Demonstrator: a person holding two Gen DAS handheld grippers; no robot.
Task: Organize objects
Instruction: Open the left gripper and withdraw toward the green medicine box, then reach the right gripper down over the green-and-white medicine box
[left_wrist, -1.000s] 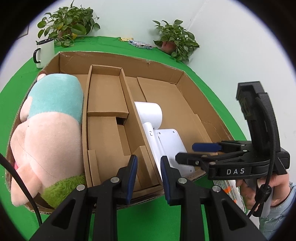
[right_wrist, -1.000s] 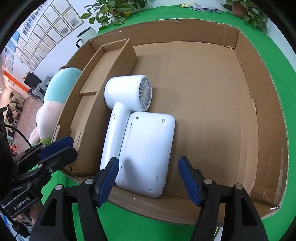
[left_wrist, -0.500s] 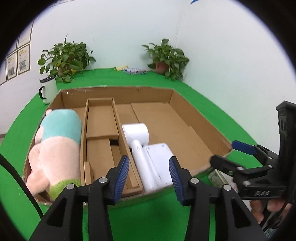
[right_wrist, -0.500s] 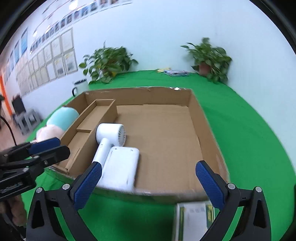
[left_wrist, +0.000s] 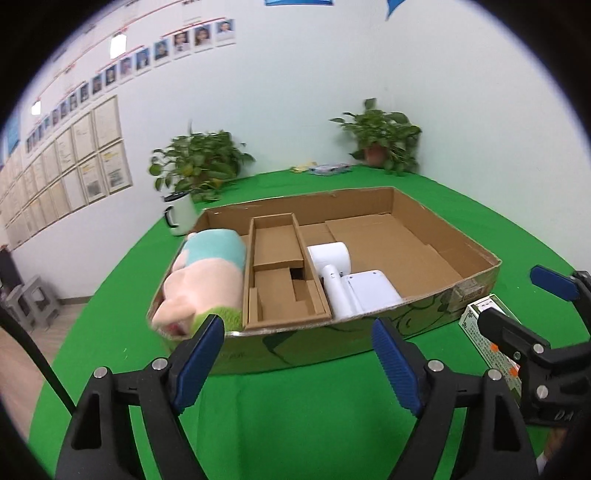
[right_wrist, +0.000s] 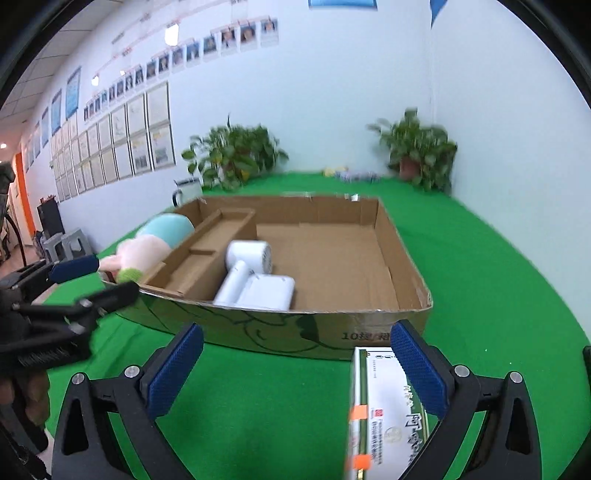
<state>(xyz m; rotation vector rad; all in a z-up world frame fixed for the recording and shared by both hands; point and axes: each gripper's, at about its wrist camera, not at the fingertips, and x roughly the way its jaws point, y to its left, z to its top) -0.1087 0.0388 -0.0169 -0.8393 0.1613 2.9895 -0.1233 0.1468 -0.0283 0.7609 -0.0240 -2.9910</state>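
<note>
Now: both tools are pulled back from the cardboard box (right_wrist: 402, 254), over the green tabletop (left_wrist: 295, 413).
Left tool (left_wrist: 301, 363): it has just been opening — wide now, nothing in it.
Right tool (right_wrist: 295, 369): wide open, empty.
Next thing: the white and green carton (right_wrist: 384, 413) lies flat on the tabletop, just outside the box's near wall, partly between the right tool's pads but not squeezed.
Way it points: long side toward the box.
Good way, I think: slide right to center it — squeeze the two long sides, then lift.

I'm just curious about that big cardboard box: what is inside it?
Inside the cardboard box: a plush toy at the left, a cardboard insert beside it, then a white hair dryer and a flat white device. Anything beneath them is hidden.
</note>
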